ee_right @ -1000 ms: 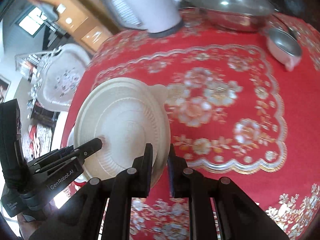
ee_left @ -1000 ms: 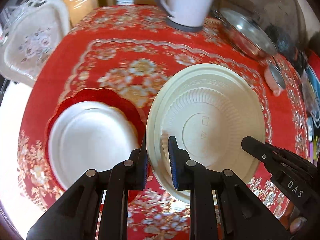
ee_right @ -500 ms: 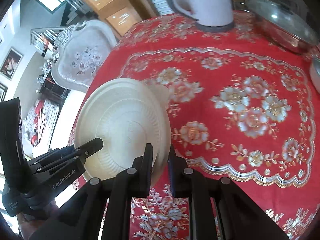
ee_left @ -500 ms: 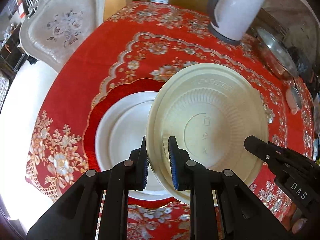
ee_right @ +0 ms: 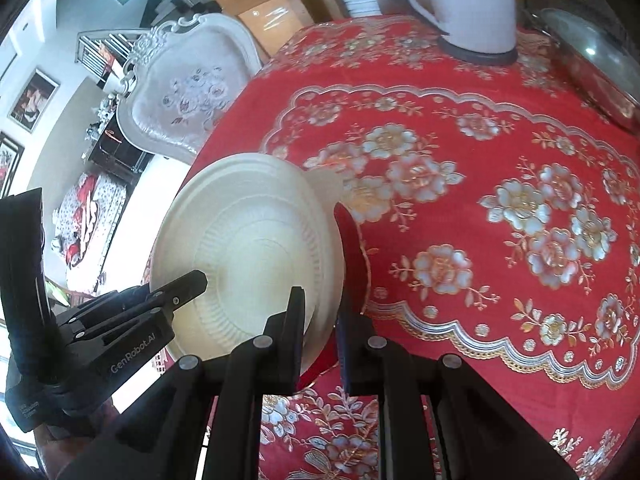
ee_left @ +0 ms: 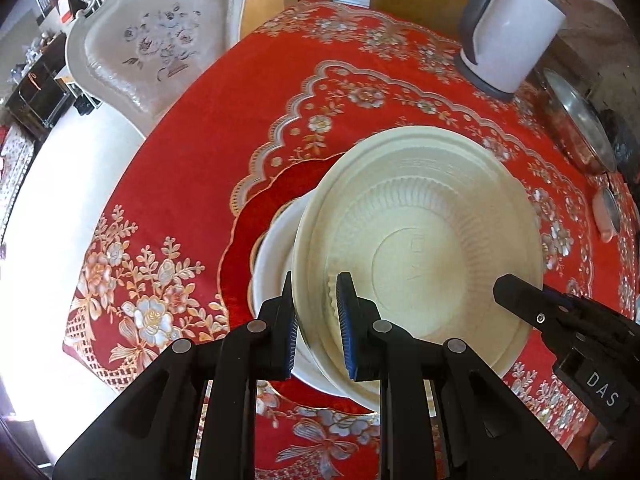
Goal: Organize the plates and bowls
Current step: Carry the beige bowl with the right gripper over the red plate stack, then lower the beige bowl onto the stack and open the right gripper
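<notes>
Left wrist view: left gripper (ee_left: 316, 320), jaws narrow, clamped on near-left rim of cream bowl (ee_left: 420, 248), held tilted w/ underside facing camera, above white plate (ee_left: 276, 248) stacked on red plate (ee_left: 256, 216) on red floral counter (ee_left: 192, 160). Right gripper (ee_left: 520, 300) at bowl's right edge. Kettle (ee_left: 508, 36) far right; chair (ee_left: 156, 40) far left.

Right wrist view: right gripper (ee_right: 320, 316), jaws narrow, pinching bowl (ee_right: 248, 248) rim near right; left gripper (ee_right: 192, 284) on near-left side. Bowl off counter (ee_right: 480, 200), over its left edge.
</notes>
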The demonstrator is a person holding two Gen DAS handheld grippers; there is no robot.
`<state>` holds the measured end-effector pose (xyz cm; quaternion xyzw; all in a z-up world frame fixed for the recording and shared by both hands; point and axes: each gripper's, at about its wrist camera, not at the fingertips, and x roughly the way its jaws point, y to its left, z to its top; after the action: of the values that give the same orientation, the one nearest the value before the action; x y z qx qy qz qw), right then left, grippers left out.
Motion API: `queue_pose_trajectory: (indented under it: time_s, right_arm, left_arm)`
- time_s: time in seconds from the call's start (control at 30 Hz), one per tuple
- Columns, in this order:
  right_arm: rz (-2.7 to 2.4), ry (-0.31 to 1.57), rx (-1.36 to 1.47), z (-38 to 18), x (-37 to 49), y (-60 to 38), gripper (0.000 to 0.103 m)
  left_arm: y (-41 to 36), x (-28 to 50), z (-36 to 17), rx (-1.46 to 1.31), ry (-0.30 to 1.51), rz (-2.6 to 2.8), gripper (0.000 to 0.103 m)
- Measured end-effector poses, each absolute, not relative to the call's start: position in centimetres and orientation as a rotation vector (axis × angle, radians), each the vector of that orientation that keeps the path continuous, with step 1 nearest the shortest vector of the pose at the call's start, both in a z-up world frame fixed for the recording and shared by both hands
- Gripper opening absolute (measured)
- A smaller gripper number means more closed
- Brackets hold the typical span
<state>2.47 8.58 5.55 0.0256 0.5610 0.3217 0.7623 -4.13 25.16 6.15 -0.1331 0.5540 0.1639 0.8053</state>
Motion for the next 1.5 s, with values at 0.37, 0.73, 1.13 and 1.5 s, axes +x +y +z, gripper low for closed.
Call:
queue_pose_trajectory:
  time_s: [0.37, 0.73, 1.13, 1.5]
  right_arm:
    - [0.699, 1.253, 0.029, 4.3, 2.2, 10.6, 0.015]
    - [0.689, 1.274, -0.001, 3.6, 2.3, 11.3, 0.015]
    - [0.714, 1.292, 0.012, 3.7, 2.2, 11.3, 0.024]
    - [0.695, 1.266, 0.010, 4.8, 2.3, 10.1, 0.024]
  left_arm:
    - [26.5, -4.8, 4.7, -0.290, 1.211, 0.372, 0.018]
    - [26.8, -4.7, 3.8, -0.278, 1.225, 0.378, 0.018]
    - [27.0, -4.6, 3.8, -0.296, 1.235, 0.383, 0.018]
    - [27.4, -5.1, 5.3, -0.294, 1.198, 0.407, 0.020]
